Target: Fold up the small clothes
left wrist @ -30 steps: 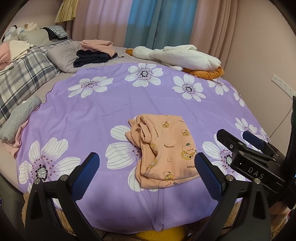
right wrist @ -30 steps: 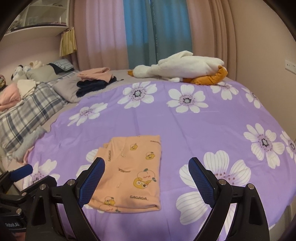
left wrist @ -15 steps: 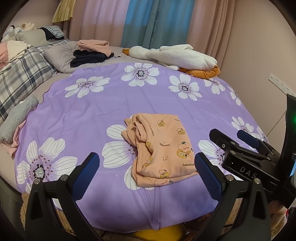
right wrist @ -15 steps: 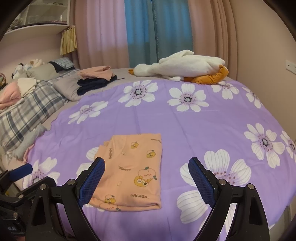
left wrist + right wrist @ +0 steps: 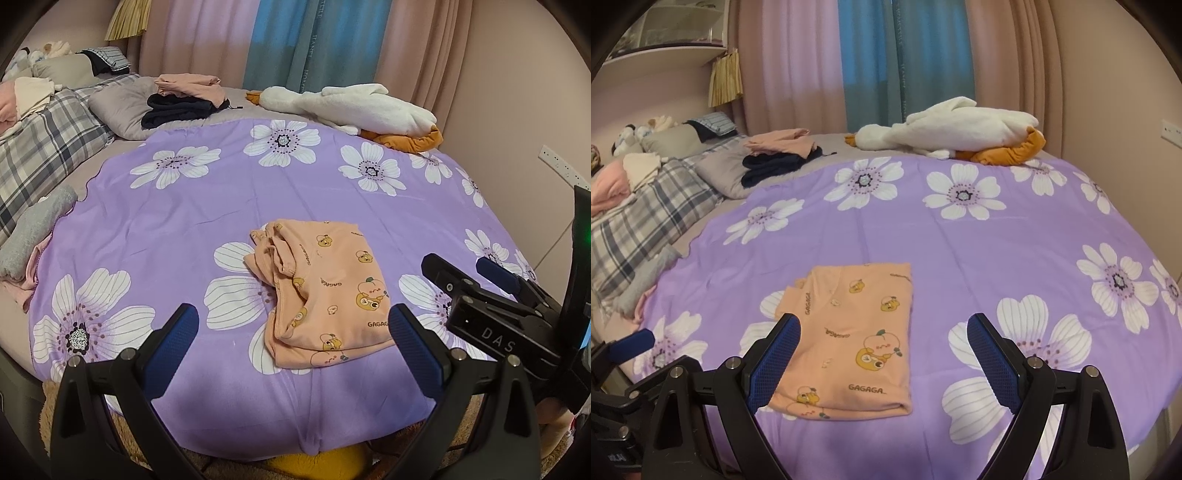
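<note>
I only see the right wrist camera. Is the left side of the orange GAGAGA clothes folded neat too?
Observer: No. The orange GAGAGA garment is bunched in loose layers along its left edge.
Child: Are the left tongs holding it?
Observer: No, the left tongs are open with nothing in them.
Child: Is anything under the bed?
Observer: Yes, a yellow soft thing peeks out below the near edge of the purple flowered sheet.
</note>
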Action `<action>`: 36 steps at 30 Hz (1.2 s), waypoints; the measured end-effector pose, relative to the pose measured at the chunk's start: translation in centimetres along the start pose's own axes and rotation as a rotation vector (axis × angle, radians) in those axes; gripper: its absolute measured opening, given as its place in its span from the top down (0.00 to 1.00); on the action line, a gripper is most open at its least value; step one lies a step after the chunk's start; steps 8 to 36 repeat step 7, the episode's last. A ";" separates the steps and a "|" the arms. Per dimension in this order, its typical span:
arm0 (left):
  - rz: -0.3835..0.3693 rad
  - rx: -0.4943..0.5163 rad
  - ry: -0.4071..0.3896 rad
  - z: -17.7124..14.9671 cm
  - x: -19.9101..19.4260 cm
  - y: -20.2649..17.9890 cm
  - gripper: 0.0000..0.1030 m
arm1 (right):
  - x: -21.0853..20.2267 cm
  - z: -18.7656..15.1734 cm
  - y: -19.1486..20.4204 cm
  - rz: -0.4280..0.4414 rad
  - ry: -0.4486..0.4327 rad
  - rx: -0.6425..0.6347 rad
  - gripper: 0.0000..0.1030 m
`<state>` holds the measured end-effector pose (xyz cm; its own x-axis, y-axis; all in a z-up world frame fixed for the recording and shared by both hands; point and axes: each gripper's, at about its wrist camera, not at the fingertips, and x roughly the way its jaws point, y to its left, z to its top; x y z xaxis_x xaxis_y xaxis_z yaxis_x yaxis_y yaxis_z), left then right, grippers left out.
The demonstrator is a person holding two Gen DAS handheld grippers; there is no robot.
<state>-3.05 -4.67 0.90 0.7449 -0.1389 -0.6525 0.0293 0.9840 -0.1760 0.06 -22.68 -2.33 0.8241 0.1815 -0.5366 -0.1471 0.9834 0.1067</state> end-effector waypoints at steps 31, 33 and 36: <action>-0.006 0.013 -0.016 -0.1 -0.3 -0.2 0.01 | 0.1 0.0 0.0 -0.004 0.003 -0.002 0.11; -0.006 0.013 -0.016 -0.1 -0.3 -0.2 0.01 | 0.1 0.0 0.0 -0.004 0.003 -0.002 0.11; -0.006 0.013 -0.016 -0.1 -0.3 -0.2 0.01 | 0.1 0.0 0.0 -0.004 0.003 -0.002 0.11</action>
